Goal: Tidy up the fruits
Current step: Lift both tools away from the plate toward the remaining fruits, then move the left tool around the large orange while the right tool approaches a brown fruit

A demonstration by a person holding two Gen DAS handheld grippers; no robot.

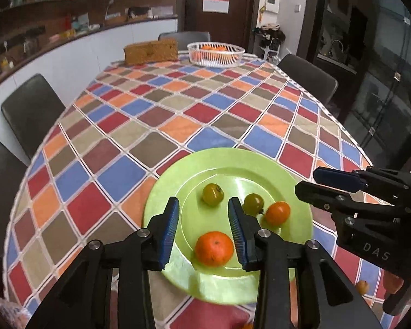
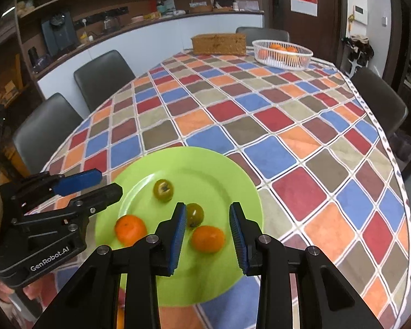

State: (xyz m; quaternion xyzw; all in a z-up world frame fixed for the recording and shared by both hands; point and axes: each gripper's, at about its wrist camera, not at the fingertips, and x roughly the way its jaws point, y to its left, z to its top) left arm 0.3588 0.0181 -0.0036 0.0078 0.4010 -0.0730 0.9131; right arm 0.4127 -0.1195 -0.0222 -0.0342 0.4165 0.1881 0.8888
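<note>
A green plate [image 1: 260, 164] [image 2: 211, 164] lies at the near table edge. It holds two orange tangerines and two green fruits. My left gripper [image 1: 203, 207] is open above one tangerine [image 1: 214, 248], which also shows in the right wrist view [image 2: 130, 229]. My right gripper [image 2: 207, 213] is open above the other tangerine [image 2: 207, 238] [image 1: 277, 212]. One green fruit [image 1: 212, 194] [image 2: 163, 190] lies farther back, the other [image 1: 253, 203] [image 2: 195, 214] beside the right-hand tangerine. Each gripper shows in the other's view: the right [image 1: 307, 181], the left [image 2: 109, 183].
A white mesh basket [image 1: 216, 54] [image 2: 282, 54] with several tangerines stands at the far end, next to a woven box [image 1: 150, 51] [image 2: 218, 44]. Dark chairs [image 1: 31, 109] [image 2: 104, 74] ring the chequered table. A small orange fruit [image 1: 362, 287] lies near the front right edge.
</note>
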